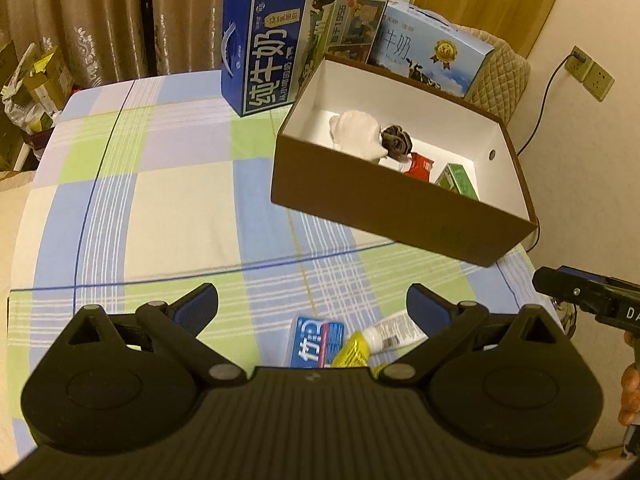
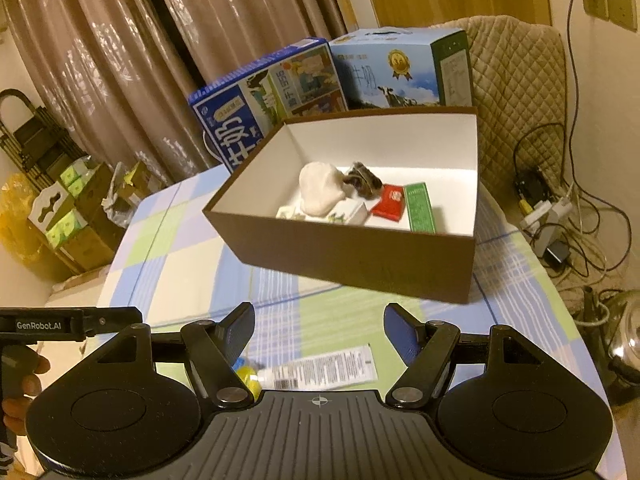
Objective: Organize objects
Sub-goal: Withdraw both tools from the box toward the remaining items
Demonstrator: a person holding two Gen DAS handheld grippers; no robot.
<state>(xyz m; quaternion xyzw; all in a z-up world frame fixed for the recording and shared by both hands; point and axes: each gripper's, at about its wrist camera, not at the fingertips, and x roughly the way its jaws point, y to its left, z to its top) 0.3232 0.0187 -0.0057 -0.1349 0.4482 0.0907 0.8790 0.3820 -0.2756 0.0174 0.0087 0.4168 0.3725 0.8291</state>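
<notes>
Your left gripper [image 1: 313, 312] hangs above the near edge of the table [image 1: 168, 200], its jaws spread wide with nothing between them. Just below it on the checked cloth lie a blue toothpaste box [image 1: 316, 340] and a white tube with a yellow cap [image 1: 384, 338], touching each other at the near edge. Your right gripper [image 2: 319, 330] is likewise spread apart and empty, hovering over the same white tube [image 2: 328, 368], which lies flat with its printed side up.

The brown box [image 2: 360, 260] sits toward the far right corner of the table, open at the top, white inside. In it you can see a white cloth bundle [image 2: 320, 190], a dark crumpled item [image 2: 364, 182] touching it, a red packet [image 2: 390, 202] and a green carton [image 2: 420, 208] side by side toward the right wall. Behind the brown box, along the far edge, stand a dark blue milk carton [image 1: 272, 52] and a lighter blue milk carton [image 1: 432, 54], just beside one another.
</notes>
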